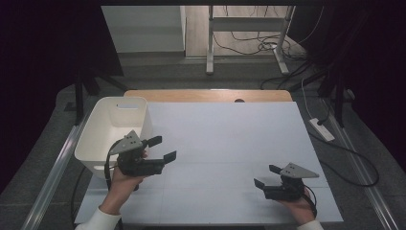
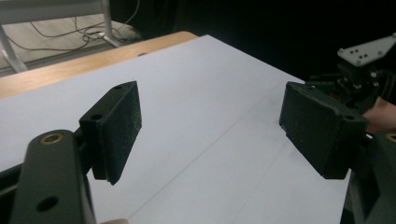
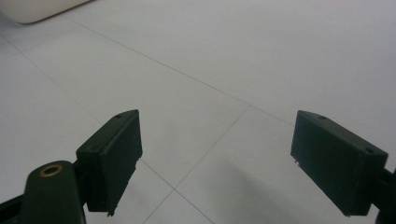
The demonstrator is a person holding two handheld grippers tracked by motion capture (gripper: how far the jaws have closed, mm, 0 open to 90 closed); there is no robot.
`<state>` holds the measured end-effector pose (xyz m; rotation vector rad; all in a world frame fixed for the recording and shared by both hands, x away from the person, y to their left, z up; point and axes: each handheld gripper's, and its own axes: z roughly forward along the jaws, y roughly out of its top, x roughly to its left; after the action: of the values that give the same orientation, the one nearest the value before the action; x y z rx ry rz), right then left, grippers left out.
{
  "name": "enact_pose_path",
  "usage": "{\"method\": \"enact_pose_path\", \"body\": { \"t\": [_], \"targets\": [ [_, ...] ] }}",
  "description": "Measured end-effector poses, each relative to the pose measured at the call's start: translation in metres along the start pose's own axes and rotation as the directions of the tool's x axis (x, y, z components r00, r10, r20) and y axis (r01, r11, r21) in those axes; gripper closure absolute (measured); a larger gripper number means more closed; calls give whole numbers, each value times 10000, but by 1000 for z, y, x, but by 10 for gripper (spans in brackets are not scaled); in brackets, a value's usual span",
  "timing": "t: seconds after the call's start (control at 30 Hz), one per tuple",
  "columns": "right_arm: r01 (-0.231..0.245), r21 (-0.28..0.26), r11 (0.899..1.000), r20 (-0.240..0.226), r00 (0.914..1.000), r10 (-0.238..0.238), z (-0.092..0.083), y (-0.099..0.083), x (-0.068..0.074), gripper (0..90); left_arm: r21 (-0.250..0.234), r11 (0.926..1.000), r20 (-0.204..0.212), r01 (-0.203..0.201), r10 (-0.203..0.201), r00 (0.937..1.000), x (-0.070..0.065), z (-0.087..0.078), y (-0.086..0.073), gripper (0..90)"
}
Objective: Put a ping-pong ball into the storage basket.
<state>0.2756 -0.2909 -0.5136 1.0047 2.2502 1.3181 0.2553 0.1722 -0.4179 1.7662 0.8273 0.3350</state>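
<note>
Jaws apart, left gripper beside bin

surface: desk, white sheet with faint grid lines over wood, wood strip bare at far edge | on it: white bin at left edge | hole in far strip

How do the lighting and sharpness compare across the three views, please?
High view: the white table is evenly lit and sharp, the surroundings fall into deep dark. Left gripper view: the near jaws look soft, the background beyond the table is black, and the right gripper is dim. Right gripper view: flat, glare-free light, with a faint shadow on the table between the jaws.
</note>
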Motion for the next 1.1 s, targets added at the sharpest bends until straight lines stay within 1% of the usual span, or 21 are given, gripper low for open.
{"method": "enact_pose_path", "body": {
  "t": [0.03,0.13,0.17,0.27,0.37,0.47,0.57,0.67,0.7,0.77,0.9,0.93,0.97,1.0,1.1],
  "targets": [
    [-10,-8,10000,-7,10000,10,0,0,0,165,49,9999,-40,-95,95,9999,-2,1,-2,217],
    [-11,-11,10000,-4,10000,11,-1,-1,0,165,107,9995,194,-282,280,9994,-8,4,-8,214],
    [-19,-6,10000,21,10000,19,-1,-1,-1,165,146,9993,170,-346,344,9993,-10,5,-10,214],
    [-31,-14,10000,31,10000,31,-2,-1,-1,165,228,9989,175,-407,403,9990,-13,7,-13,213],
    [-23,-17,10000,40,10000,23,-2,-1,-1,165,312,9988,238,-377,370,9990,-17,8,-21,212],
    [13,23,10000,47,10000,-13,-2,-2,-1,165,403,9980,193,-479,471,9987,-21,9,-28,211],
    [-9,-24,10000,33,10000,9,-3,-2,-1,165,635,9963,152,-577,569,9983,-25,11,-38,210],
    [-15,-46,10000,14,10000,15,-3,-2,-1,165,845,9948,45,-574,572,9984,-24,13,-49,209],
    [-16,-33,10000,33,10000,16,-3,-2,-1,165,902,9946,-11,-514,517,9987,-22,14,-53,208],
    [-33,-19,10000,39,10000,33,-4,-3,-1,165,922,9950,49,-375,372,9993,-21,14,-60,209],
    [-62,-70,10000,35,10000,62,-5,-3,-3,165,1009,9936,62,-509,505,9987,-22,14,-68,209],
    [-55,-88,9999,31,10000,55,-5,-3,-3,165,1027,9934,94,-512,505,9987,-22,13,-72,209],
    [-55,-88,9999,31,10000,55,-5,-3,-3,165,1027,9934,94,-512,505,9987,-22,13,-72,210],
    [-42,-98,9999,21,10000,42,-5,-3,-3,165,1038,9933,44,-504,503,9987,-22,13,-75,210],
    [27,-88,10000,16,10000,-27,-6,-3,-2,165,1024,9943,-78,-296,305,9995,-19,10,-82,210]
  ]
}}
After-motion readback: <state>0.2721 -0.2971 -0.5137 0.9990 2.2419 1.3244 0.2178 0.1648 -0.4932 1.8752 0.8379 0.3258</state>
